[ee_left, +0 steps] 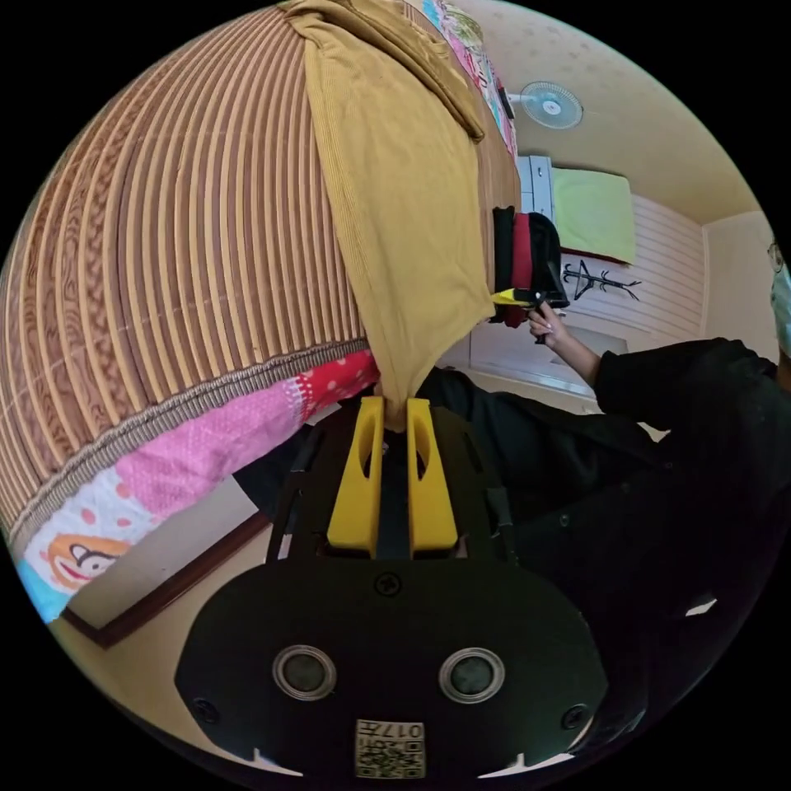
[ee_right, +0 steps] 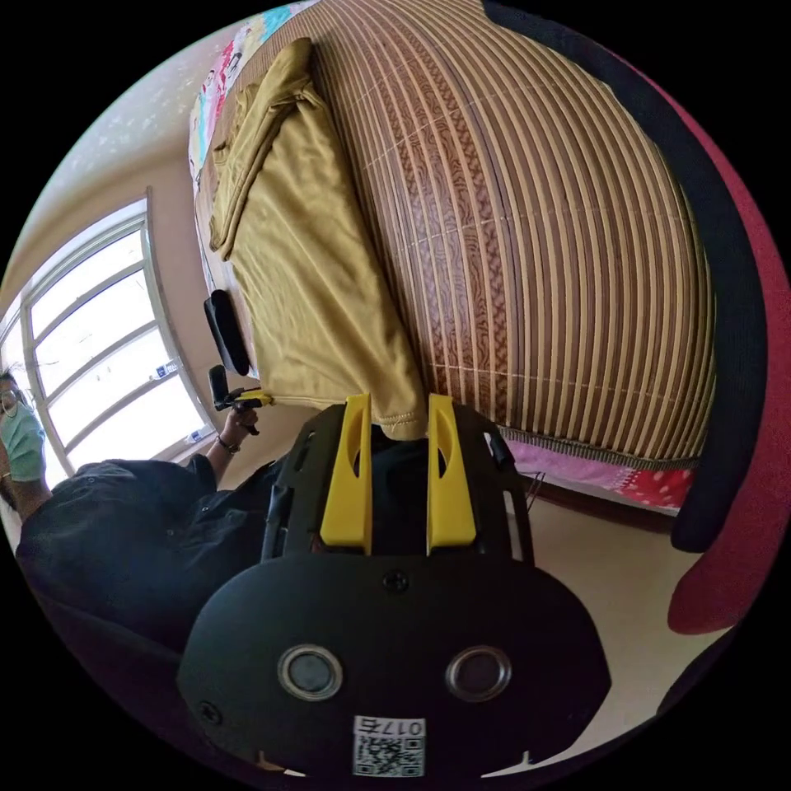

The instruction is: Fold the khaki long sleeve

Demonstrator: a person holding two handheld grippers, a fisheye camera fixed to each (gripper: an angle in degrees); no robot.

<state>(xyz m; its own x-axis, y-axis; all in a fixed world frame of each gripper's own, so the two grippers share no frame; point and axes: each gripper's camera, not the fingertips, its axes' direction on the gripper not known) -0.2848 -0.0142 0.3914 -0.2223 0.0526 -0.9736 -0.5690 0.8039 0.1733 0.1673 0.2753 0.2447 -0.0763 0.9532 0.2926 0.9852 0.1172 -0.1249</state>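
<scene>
Khaki long sleeve (ee_left: 395,206) lies on the bamboo mat (ee_left: 181,247), hem at the bed's edge. My left gripper (ee_left: 395,416) pinches one hem corner; my right gripper (ee_right: 399,416), jaws narrow, straddles the other.

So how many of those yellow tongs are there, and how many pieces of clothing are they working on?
Yellow tongs: 2, the left tongs and the right tongs
Khaki long sleeve: 1, lying on the woven mat
Total: 3
</scene>
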